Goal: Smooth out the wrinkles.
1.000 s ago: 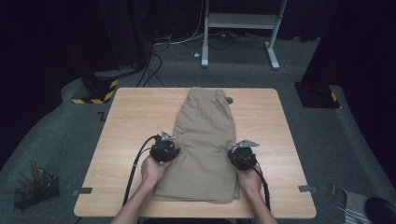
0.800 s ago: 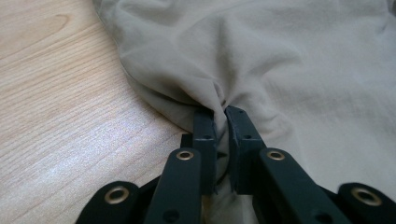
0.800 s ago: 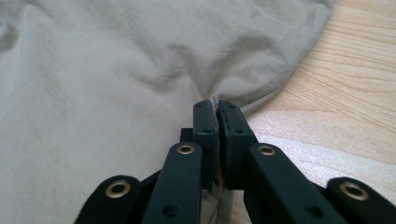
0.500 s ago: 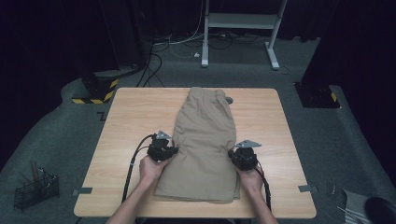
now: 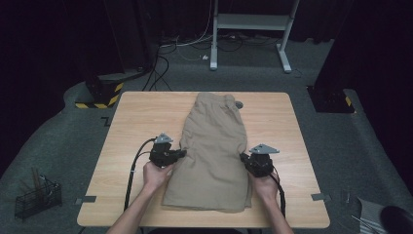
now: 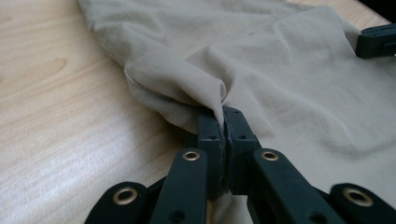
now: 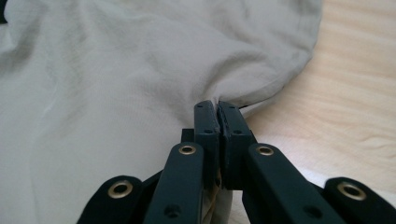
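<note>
Khaki shorts lie folded lengthwise on the wooden table, waistband at the far end. My left gripper is at their left edge, held in a hand. In the left gripper view it is shut on a pinched fold of the shorts, which bunches up over the tips. My right gripper is at the right edge, about level with the left one. In the right gripper view it is shut on the hem of the shorts. The right gripper also shows far across the cloth.
Bare wood runs along both sides of the shorts. A small grey thing lies by the waistband. On the floor stand a wire basket at the left, a yellow-black striped base and a white metal frame beyond the table.
The left gripper has drawn a little to the left at the shorts' edge. The right gripper has kept its place.
</note>
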Motion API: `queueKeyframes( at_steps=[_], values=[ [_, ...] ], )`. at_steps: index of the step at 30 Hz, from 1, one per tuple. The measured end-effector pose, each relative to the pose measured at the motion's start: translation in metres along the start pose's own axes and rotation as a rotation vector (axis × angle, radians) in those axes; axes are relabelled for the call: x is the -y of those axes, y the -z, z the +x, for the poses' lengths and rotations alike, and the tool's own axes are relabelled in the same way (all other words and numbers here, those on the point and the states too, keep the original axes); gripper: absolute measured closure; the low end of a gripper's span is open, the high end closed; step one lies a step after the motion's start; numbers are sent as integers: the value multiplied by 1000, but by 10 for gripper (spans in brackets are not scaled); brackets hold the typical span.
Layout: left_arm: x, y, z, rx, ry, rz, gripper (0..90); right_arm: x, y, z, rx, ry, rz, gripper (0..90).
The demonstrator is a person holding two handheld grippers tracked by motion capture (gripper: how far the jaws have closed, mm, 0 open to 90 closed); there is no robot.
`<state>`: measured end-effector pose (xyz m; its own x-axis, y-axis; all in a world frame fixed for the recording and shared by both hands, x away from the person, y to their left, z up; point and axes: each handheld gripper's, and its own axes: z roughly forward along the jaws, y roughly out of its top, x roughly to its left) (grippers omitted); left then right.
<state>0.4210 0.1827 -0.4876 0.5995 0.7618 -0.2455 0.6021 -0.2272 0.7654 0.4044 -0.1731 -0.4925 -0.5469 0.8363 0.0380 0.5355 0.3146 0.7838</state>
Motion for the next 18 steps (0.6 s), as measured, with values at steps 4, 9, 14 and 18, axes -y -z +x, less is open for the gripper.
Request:
queueKeyframes(
  at_steps=[4,9,14,18],
  values=[
    [0,6,2,-2,8,-11,872,-3,5,-3,-3,-8,-16,872],
    [-3,17,3,10,8,-51,872,-4,9,-1,-3,7,-40,873],
    [-3,23,2,5,1,-63,873,-9,14,1,-7,18,-67,873],
    [-4,28,1,5,-1,-88,873,-13,20,3,-3,44,-82,873]
  ],
)
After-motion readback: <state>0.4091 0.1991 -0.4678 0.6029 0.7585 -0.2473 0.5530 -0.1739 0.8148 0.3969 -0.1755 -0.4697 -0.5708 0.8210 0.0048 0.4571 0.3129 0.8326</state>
